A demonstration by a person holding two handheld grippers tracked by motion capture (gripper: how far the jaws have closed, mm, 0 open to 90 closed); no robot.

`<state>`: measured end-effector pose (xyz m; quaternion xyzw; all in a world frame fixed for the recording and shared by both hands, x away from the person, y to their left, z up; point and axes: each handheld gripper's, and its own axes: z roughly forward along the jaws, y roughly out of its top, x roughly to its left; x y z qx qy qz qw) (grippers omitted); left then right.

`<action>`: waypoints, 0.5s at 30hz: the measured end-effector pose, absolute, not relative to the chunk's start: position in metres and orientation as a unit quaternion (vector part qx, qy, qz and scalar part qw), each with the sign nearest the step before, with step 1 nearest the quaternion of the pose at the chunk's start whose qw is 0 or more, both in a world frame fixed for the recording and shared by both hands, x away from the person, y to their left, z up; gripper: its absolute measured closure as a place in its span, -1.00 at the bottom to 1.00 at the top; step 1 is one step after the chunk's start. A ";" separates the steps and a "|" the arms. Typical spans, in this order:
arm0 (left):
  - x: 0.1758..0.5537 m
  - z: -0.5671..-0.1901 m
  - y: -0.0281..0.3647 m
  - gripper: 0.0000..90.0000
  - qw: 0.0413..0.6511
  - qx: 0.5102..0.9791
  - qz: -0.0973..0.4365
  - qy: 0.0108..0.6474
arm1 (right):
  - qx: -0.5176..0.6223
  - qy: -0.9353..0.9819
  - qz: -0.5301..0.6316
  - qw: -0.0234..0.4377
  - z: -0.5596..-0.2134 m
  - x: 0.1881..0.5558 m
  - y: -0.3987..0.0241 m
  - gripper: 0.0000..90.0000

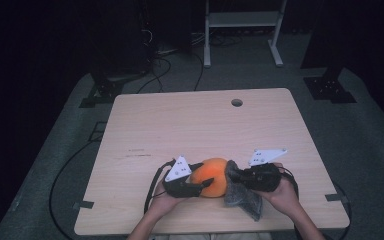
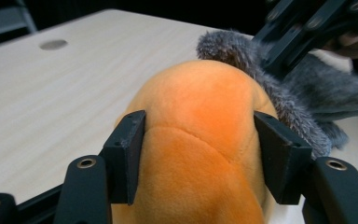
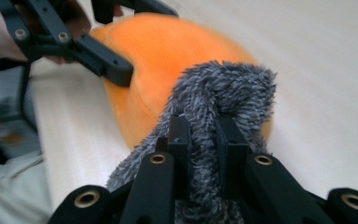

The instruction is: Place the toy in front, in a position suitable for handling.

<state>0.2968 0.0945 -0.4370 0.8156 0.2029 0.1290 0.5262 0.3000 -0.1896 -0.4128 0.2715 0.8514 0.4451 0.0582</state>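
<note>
At the near edge of the tabletop [image 1: 145,125], just left of the middle, the left tongs [image 1: 201,185] sit in the person's left hand [image 1: 166,202], pointing right. In the left gripper view their two black jaws stand on either side of the orange cushion [image 2: 200,140], pads pressed against its soft sides, so they have hold of it at a moderate width. The cushion rests on the wood near the front edge, between the two hands, rounded and plump. Touching its right side lies the grey furry cloth [image 1: 242,197], which drapes down toward the near edge and curls up against the orange surface. The right tongs [image 1: 235,175] come in from the right, held in the right hand [image 1: 285,195] and pointing left; in the right gripper view their jaws are drawn close together with a fold of the grey fur pinched between them, the tuft standing up above the jaws and leaning on the cushion. Farther back, a small round hole [image 1: 236,102] sits in the wood near the far edge
</note>
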 end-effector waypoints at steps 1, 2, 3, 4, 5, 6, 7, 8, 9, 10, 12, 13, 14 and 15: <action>0.296 -0.437 0.097 -0.15 0.525 0.818 0.128 0.198 | 0.276 0.850 0.447 0.041 -0.415 0.302 -0.191 0.73; 0.294 -0.437 0.099 -0.16 0.523 0.819 0.128 0.197 | 0.283 0.850 0.444 0.027 -0.417 0.303 -0.194 0.73; 0.293 -0.438 0.101 -0.18 0.525 0.819 0.125 0.196 | 0.287 0.854 0.432 0.032 -0.419 0.303 -0.196 0.73; 0.292 -0.439 0.101 -0.19 0.526 0.819 0.123 0.194 | 0.290 0.858 0.423 0.035 -0.422 0.302 -0.198 0.73; 0.291 -0.440 0.102 -0.21 0.527 0.819 0.122 0.190 | 0.295 0.859 0.417 0.031 -0.424 0.302 -0.201 0.73; 0.290 -0.440 0.102 -0.21 0.527 0.820 0.121 0.189 | 0.298 0.859 0.416 0.028 -0.425 0.301 -0.203 0.74; 0.289 -0.440 0.102 -0.22 0.527 0.820 0.121 0.188 | 0.298 0.859 0.415 0.029 -0.424 0.301 -0.205 0.74; 0.289 -0.440 0.101 -0.23 0.527 0.820 0.122 0.186 | 0.296 0.854 0.425 0.034 -0.420 0.298 -0.207 0.74; 0.288 -0.440 0.100 -0.23 0.527 0.821 0.123 0.181 | 0.293 0.845 0.445 0.034 -0.414 0.297 -0.207 0.74; 0.288 -0.440 0.099 -0.24 0.527 0.821 0.126 0.180 | 0.287 0.836 0.466 0.030 -0.408 0.296 -0.207 0.74; 0.288 -0.441 0.098 -0.25 0.528 0.821 0.126 0.179 | 0.276 0.827 0.488 0.038 -0.399 0.294 -0.202 0.74; 0.289 -0.440 0.099 -0.25 0.528 0.821 0.125 0.179 | 0.272 0.829 0.487 0.039 -0.398 0.295 -0.200 0.73; 0.289 -0.440 0.100 -0.25 0.527 0.821 0.124 0.179 | 0.272 0.834 0.479 0.041 -0.400 0.296 -0.197 0.73; 0.290 -0.440 0.102 -0.25 0.527 0.821 0.122 0.181 | 0.273 0.840 0.467 0.046 -0.403 0.297 -0.196 0.73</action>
